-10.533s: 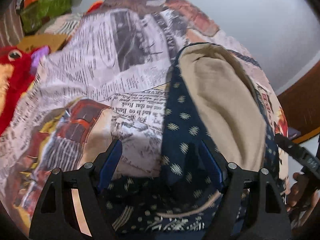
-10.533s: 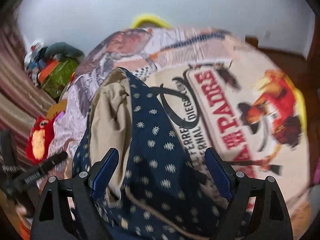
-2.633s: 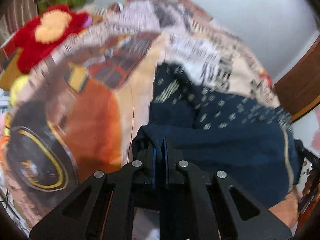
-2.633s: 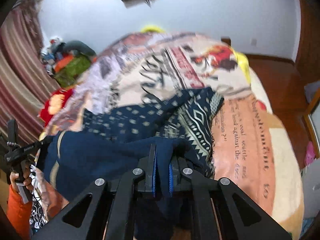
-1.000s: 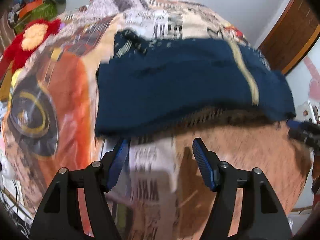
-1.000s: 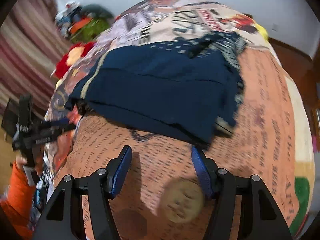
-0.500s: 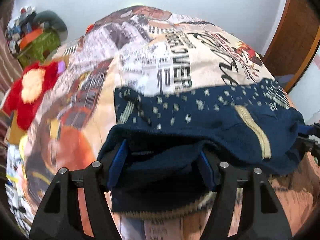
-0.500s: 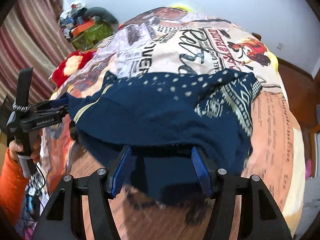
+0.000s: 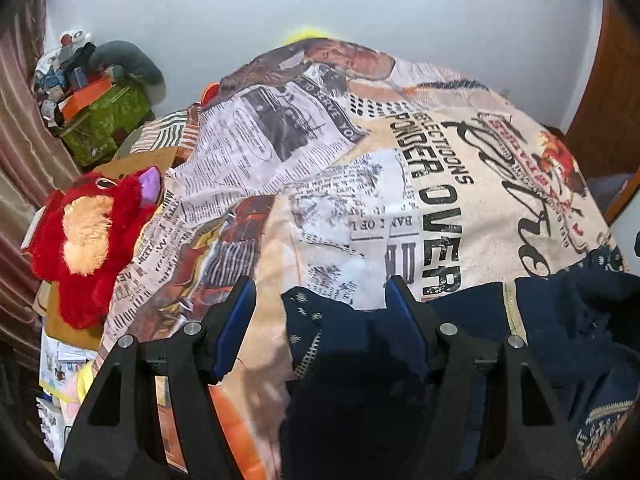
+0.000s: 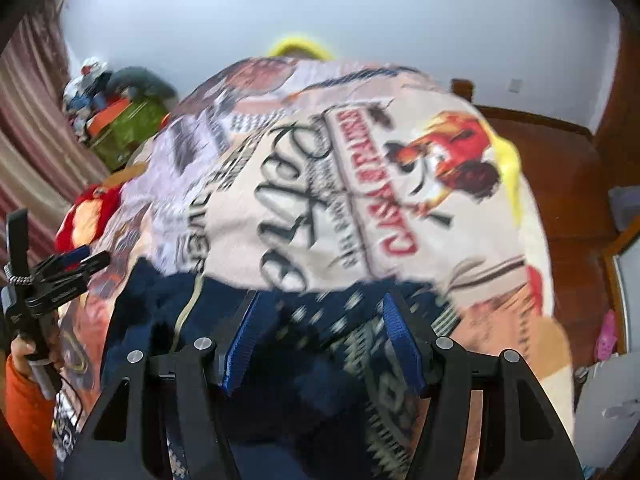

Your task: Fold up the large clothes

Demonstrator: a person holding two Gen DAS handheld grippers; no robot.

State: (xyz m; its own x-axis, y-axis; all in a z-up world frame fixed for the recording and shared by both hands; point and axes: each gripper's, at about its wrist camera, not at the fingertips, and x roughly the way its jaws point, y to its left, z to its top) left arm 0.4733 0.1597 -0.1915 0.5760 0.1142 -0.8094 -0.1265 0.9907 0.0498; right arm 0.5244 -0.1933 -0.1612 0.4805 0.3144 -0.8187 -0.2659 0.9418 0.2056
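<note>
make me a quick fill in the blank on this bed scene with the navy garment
The plush toy at the bed's left edge is mostly ____. The left tool has its jaws ____. The garment on the printed blanket is navy with pale ____. The right tool has its jaws ____.

Missing words: red; open; dots; open

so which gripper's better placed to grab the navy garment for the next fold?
Roughly even, slight edge right. The right gripper hangs open with navy garment filling its gap; the left gripper is open over the garment's edge, half over the printed blanket.
</note>
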